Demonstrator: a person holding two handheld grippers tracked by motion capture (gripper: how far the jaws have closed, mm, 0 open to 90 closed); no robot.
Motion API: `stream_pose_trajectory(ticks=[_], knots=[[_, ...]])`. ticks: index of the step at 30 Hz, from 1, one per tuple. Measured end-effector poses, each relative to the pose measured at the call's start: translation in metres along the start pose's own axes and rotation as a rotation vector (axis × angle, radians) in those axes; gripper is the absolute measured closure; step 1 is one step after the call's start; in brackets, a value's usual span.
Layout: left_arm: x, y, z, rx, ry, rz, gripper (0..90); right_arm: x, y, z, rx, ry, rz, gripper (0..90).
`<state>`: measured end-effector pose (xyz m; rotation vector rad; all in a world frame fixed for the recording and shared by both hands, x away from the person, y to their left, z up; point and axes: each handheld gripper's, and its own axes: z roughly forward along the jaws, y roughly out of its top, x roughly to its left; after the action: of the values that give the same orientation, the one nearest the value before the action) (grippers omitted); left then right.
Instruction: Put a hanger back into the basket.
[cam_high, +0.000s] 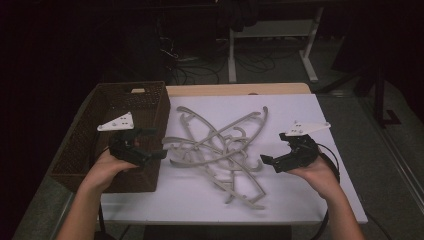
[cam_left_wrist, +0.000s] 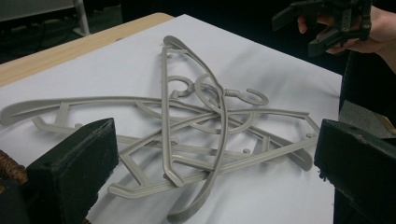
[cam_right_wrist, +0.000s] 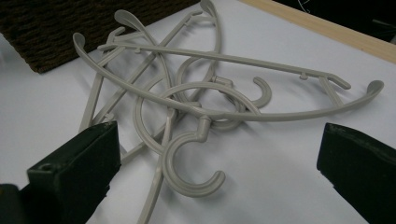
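- Step in hand, as I read it: approach, nothing picked yet. The tangled hangers (cam_high: 220, 155) look headed for the basket (cam_high: 85, 150).
- My left gripper (cam_high: 145, 142) hangs over the basket's right wall, at 9 o'clock of the pile. Jaws spread wide, empty, both black pads clear of everything in the left gripper view.
- My right gripper (cam_high: 277, 150) sits at 3 o'clock of the pile, just above the sheet. Jaws also spread wide, nothing between them.
- The hangers lie mid-table on the white sheet (cam_high: 310, 115), near the basket but I can't tell if they touch it.
- Count: at least 4 hangers, interlocked; exact number not readable.
- Material: grey-beige moulded plastic, smooth matte, thin flat ribs, curved shoulders, small notches, open C hooks.
- In the right gripper view 1 hook (cam_right_wrist: 194, 170) lies nearest my jaws at about 6 o'clock of the heap, flat on the sheet.
- Basket: dark brown woven wicker, rectangular, stiff walls, rough weave.
- Table: pale wood edge (cam_high: 240, 89) at 12 o'clock, beyond the sheet.
- Next move, my call: pick 1 outer hanger by a straight bar or hook neck, close on the thin rib squarely, lift slowly. Hooks are crossed, so neighbours will likely drag along; the other gripper should pin the pile.
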<state>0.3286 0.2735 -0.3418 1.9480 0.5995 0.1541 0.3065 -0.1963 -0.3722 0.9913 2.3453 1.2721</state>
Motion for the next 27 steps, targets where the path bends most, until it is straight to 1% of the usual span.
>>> stream_pose_trajectory(ticks=[4,7,13,14,17,19,20,21,23,25,26,27], knots=[[-0.002,0.001,0.001,0.001,0.004,-0.005,0.0,-0.001,0.001,0.001,0.005,0.003,0.001,0.0],[-0.006,0.002,0.003,0.002,0.006,-0.009,0.0,-0.001,0.001,0.003,0.008,0.003,0.0,0.0],[-0.017,0.009,0.012,0.0,0.002,-0.012,0.2,-0.003,0.0,0.011,0.034,-0.008,-0.003,0.0],[-0.017,0.009,0.012,0.0,0.002,-0.012,0.9,-0.003,0.0,0.011,0.034,-0.008,-0.003,0.0],[-0.024,0.014,0.022,0.005,-0.011,-0.014,1.3,-0.006,-0.004,0.014,0.043,-0.017,0.008,0.0],[-0.027,0.016,0.028,0.007,-0.017,-0.015,3.5,-0.008,-0.006,0.016,0.044,-0.019,0.013,0.0],[-0.027,0.016,0.028,0.007,-0.017,-0.015,3.9,-0.009,-0.006,0.016,0.046,-0.019,0.015,0.0],[-0.029,0.019,0.033,0.014,-0.021,-0.013,4.0,-0.01,-0.007,0.017,0.044,-0.021,0.015,0.0],[-0.03,0.02,0.036,0.017,-0.02,-0.015,5.0,-0.01,-0.009,0.017,0.041,-0.016,0.019,0.0],[-0.033,0.023,0.045,0.03,-0.029,-0.008,5.6,-0.011,-0.011,0.018,0.039,-0.013,0.02,0.0],[-0.033,0.023,0.045,0.03,-0.029,-0.008,6.0,-0.011,-0.012,0.018,0.037,-0.011,0.022,0.0],[-0.035,0.024,0.051,0.039,-0.032,-0.005,6.3,-0.011,-0.013,0.018,0.037,-0.009,0.023,0.0]])
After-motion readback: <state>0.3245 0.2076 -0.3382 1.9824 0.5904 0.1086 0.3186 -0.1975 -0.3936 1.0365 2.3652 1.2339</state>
